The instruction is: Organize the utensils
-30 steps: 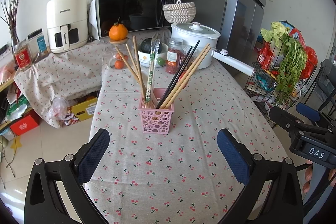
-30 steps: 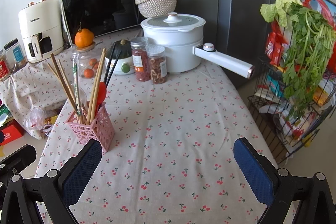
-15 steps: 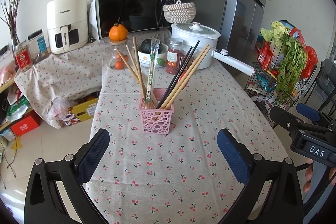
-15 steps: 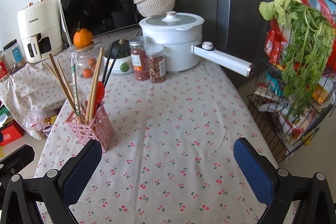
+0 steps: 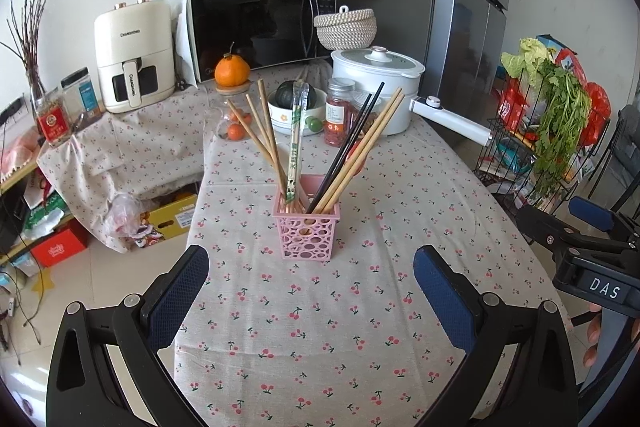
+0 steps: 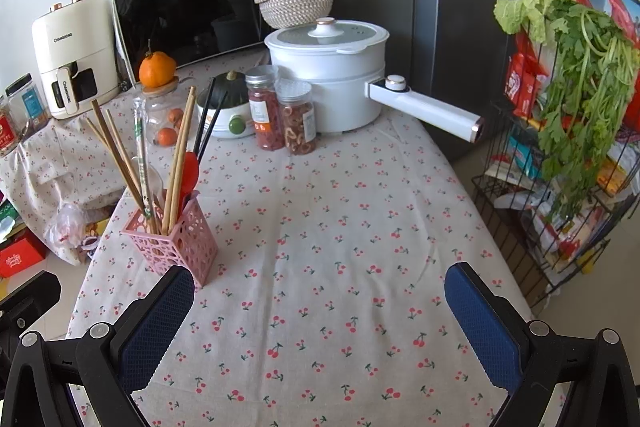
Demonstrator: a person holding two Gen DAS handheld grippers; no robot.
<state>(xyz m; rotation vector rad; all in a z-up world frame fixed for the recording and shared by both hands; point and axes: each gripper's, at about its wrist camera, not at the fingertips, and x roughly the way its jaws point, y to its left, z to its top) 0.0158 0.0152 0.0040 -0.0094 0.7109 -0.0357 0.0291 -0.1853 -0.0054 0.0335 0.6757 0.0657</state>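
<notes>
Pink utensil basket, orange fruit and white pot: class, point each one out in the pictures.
pink utensil basket (image 5: 306, 238), left wrist view, on its front wall.
orange fruit (image 5: 232, 70), left wrist view, on its middle.
white pot (image 6: 332, 83), right wrist view, on its side wall.

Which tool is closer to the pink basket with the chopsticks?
Left. The left tool faces the pink basket head-on; the right tool sits off to its right.

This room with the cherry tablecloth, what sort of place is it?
Most likely a home kitchen or dining corner. A microwave and an air fryer stand at the back, a tall grey fridge beside them, and a white lidded pot sits on the table.
</notes>
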